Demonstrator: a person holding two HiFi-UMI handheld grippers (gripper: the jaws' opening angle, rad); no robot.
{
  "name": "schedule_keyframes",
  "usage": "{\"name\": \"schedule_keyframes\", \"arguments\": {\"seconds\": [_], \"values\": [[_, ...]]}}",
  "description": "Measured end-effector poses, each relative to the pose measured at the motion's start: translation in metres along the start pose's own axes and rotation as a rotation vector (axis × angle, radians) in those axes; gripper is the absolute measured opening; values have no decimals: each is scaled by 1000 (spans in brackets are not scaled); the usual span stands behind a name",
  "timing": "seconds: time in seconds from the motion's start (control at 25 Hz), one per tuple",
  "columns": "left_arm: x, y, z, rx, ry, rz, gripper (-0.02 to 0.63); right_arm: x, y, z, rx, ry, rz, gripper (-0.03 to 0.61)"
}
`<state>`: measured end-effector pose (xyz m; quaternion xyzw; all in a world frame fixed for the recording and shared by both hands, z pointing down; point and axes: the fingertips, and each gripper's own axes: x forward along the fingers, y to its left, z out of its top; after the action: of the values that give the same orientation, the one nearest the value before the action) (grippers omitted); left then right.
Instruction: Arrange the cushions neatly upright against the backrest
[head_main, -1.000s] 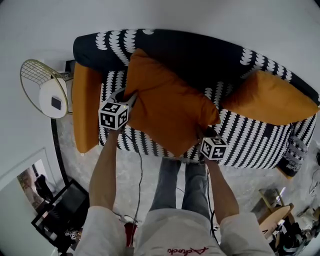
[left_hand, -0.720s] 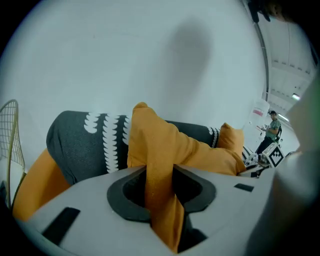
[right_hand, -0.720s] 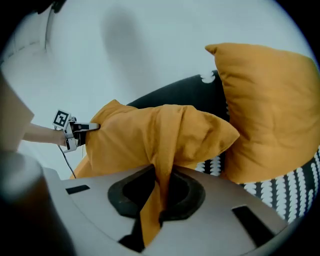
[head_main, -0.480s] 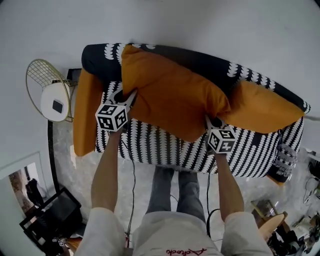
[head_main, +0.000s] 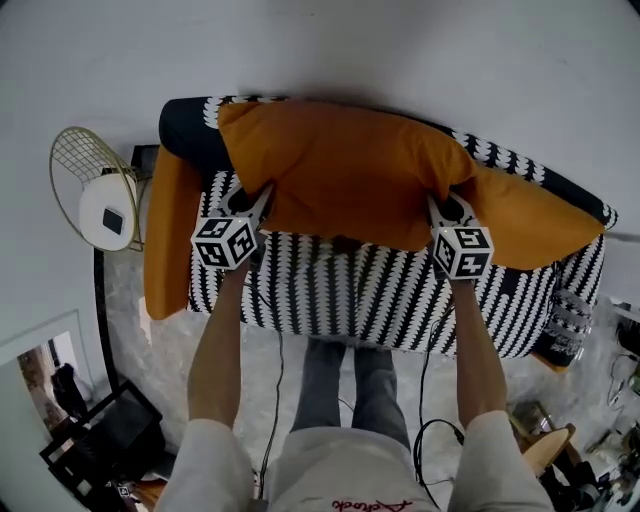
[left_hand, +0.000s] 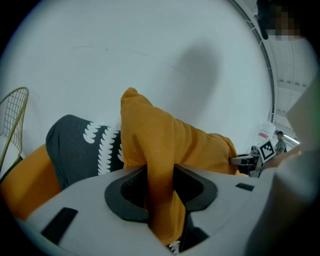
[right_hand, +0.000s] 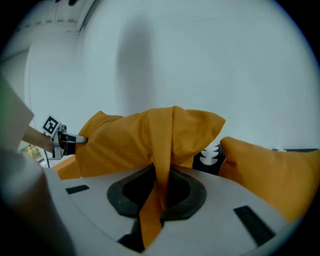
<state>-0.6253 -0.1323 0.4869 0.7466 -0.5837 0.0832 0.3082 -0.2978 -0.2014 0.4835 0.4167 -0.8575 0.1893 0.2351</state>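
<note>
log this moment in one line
left tongs: shut on orange cushion | right tongs: shut on orange cushion | cushion: held across sofa backrest

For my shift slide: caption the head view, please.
Left gripper and right gripper hold a large orange fabric cushion up along the black-and-white patterned sofa's backrest.

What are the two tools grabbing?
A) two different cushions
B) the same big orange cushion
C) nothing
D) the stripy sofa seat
B: the left tool and the right tool each pinch one end of the big orange cushion.
</note>
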Motion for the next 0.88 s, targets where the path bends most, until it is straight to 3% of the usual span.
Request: {"name": "schedule_keyframes", "arguments": {"seconds": [0.32, 0.6, 0.88], "values": [[22, 23, -38, 34, 90, 20, 208, 21, -5, -78, 96, 91, -36, 94], [24, 52, -38, 56, 72, 71, 336, 31, -10, -73, 104, 60, -57, 253], [2, 63, -44, 95, 114, 137, 367, 14, -3, -70, 47, 55, -97, 342]]}}
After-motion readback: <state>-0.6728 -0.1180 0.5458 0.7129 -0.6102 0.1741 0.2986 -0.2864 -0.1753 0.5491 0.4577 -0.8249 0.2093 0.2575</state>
